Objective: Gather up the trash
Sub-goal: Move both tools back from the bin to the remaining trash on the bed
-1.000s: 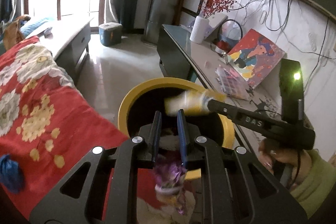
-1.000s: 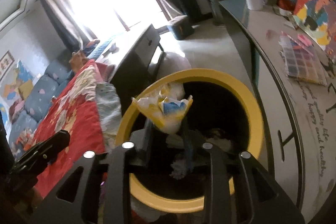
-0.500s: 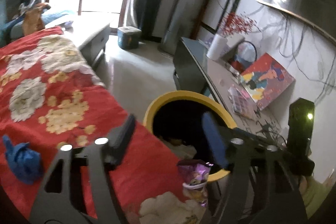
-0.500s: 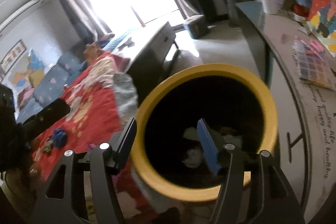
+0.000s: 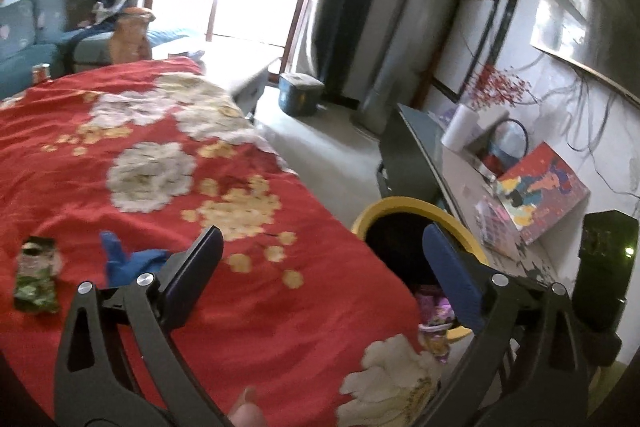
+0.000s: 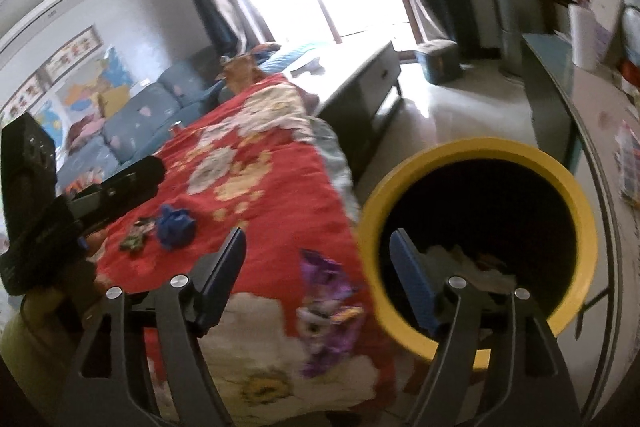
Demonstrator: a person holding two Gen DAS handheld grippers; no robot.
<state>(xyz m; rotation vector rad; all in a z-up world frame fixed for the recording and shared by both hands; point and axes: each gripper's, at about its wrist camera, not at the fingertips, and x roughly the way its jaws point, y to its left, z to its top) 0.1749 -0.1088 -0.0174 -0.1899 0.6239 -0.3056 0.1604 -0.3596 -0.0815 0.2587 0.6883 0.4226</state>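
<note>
A black bin with a yellow rim (image 5: pixel 416 205) (image 6: pixel 476 147) stands against the red floral cloth (image 5: pixel 168 107) (image 6: pixel 280 183); crumpled white trash (image 6: pixel 460 255) lies inside it. A purple wrapper (image 5: pixel 434 311) (image 6: pixel 328 291) rests on the cloth's edge beside the bin, outside the rim. Farther left on the cloth are a crumpled blue piece (image 5: pixel 120 259) (image 6: pixel 176 223) and a green wrapper (image 5: pixel 36 279) (image 6: pixel 134 241). My left gripper (image 5: pixel 322 239) hovers over the cloth's corner, its jaws opening wide with nothing between them. My right gripper (image 6: pixel 316 241) is opening too, empty, its right finger over the bin's rim.
A long side table (image 5: pixel 460 179) right of the bin bears a colourful painting (image 5: pixel 540 187), a paint palette (image 5: pixel 496 227) and a white roll (image 5: pixel 460 127). A blue box (image 5: pixel 300 95) stands on the floor, a low cabinet (image 6: pixel 360 83) and a blue sofa (image 6: pixel 132 123) farther back.
Both grippers let go of their wrappers and opened wide. The yellow-white one is gone from the right jaws; the purple one lies at the cloth's edge. Both views swung left, off the bin.
</note>
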